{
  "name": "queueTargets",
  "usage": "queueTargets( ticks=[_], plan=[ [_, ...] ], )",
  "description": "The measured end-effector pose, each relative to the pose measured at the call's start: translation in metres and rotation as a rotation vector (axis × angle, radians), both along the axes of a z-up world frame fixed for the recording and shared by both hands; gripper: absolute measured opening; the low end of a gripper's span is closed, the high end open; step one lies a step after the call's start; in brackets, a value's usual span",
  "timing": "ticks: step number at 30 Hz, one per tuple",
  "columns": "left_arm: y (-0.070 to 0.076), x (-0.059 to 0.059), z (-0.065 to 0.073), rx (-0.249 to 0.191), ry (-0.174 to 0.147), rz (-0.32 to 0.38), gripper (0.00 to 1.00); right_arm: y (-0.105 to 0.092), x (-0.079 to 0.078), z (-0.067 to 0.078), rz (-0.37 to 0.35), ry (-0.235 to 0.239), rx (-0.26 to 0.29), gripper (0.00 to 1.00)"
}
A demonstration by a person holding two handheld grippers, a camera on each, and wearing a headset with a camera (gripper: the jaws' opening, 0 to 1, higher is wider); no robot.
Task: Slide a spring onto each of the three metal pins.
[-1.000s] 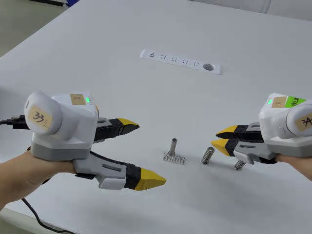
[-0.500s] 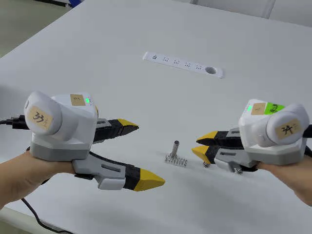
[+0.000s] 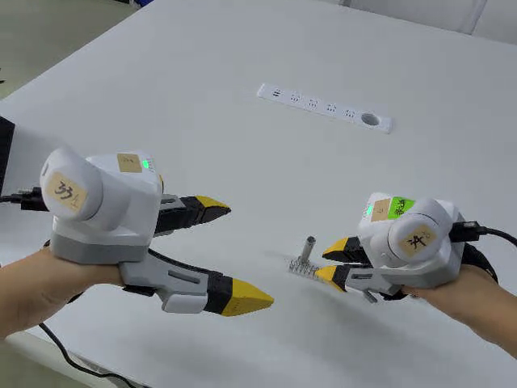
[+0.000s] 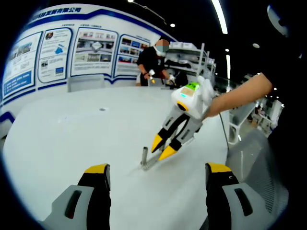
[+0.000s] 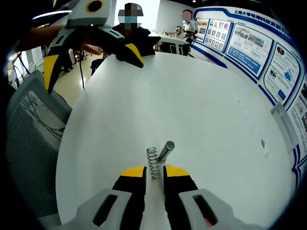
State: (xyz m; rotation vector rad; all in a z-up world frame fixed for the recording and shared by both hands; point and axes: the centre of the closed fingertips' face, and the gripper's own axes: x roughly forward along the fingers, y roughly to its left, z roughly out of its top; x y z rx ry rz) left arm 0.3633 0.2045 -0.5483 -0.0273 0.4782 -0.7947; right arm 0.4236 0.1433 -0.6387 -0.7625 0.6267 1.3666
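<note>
- White table (image 3: 202, 97) carries the pin, which stands on a bare stretch of it toward the near edge.
- Left gripper (image 3: 242, 255), white and grey with black fingers and yellow tips, hangs over the table well apart from the pin. It is on the pin's left in the head view. Its fingers are spread wide with nothing between them, and in the left gripper view the pin shows ahead through that gap.
- Right gripper (image 3: 329, 261), of the same make, sits low just beside the pin on the opposite side, with its tips pointing at it. Its fingers are a little apart, leaving a slot wider than the spring. The near end of the spring lies in that slot, close against one finger.
- Power strip (image 3: 323, 107), long and white, lies flat well beyond the pin toward the far side of the table.
- Spring (image 5: 152, 163), a short wire coil, lies on its side at the foot of the pin, not threaded onto it.
- Pin (image 5: 166, 151), a short grey metal rod, is bare along all of its visible length.
</note>
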Motion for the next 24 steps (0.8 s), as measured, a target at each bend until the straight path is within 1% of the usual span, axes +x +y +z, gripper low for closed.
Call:
queueTargets(
  ticks=[2, 5, 7, 9, 11, 15, 16, 18, 19, 22, 24],
  plan=[
    [0.001, 0.001, 0.0, 0.0, -0.002, 0.001, 0.83, 0.001, 0.001, -0.003, 0.007, 0.01, -0.006, 0.15],
    [0.003, 0.001, 0.0, -0.002, -0.001, 0.005, 0.83, -0.001, 0.003, -0.01, 0.011, 0.017, -0.036, 0.15],
    [0.003, 0.002, -0.001, -0.004, 0.0, 0.006, 0.83, -0.004, 0.005, -0.015, 0.013, 0.033, -0.056, 0.15],
    [0.004, 0.002, -0.001, -0.006, 0.002, 0.008, 0.83, -0.004, 0.005, -0.016, 0.015, 0.049, -0.057, 0.15],
    [0.004, 0.002, 0.001, -0.021, 0.001, 0.013, 0.83, -0.003, 0.001, -0.018, 0.022, 0.07, -0.057, 0.15],
    [0.005, 0.003, 0.0, -0.019, 0.004, 0.016, 0.82, -0.004, 0.0, -0.023, 0.039, 0.067, -0.083, 0.15],
    [0.005, 0.003, -0.001, -0.016, 0.005, 0.015, 0.82, -0.004, 0.001, -0.022, 0.042, 0.062, -0.081, 0.15],
    [0.004, 0.003, -0.001, -0.02, 0.005, 0.013, 0.82, -0.001, 0.0, -0.02, 0.036, 0.073, -0.066, 0.15],
    [0.004, 0.003, -0.001, -0.022, 0.006, 0.013, 0.82, 0.0, 0.0, -0.02, 0.035, 0.076, -0.067, 0.15],
    [0.004, 0.003, -0.002, -0.018, 0.007, 0.012, 0.82, 0.001, -0.001, -0.022, 0.055, 0.061, -0.081, 0.14],
    [0.003, 0.002, -0.002, -0.021, 0.008, 0.011, 0.82, 0.001, -0.003, -0.024, 0.06, 0.064, -0.097, 0.13]
  ],
)
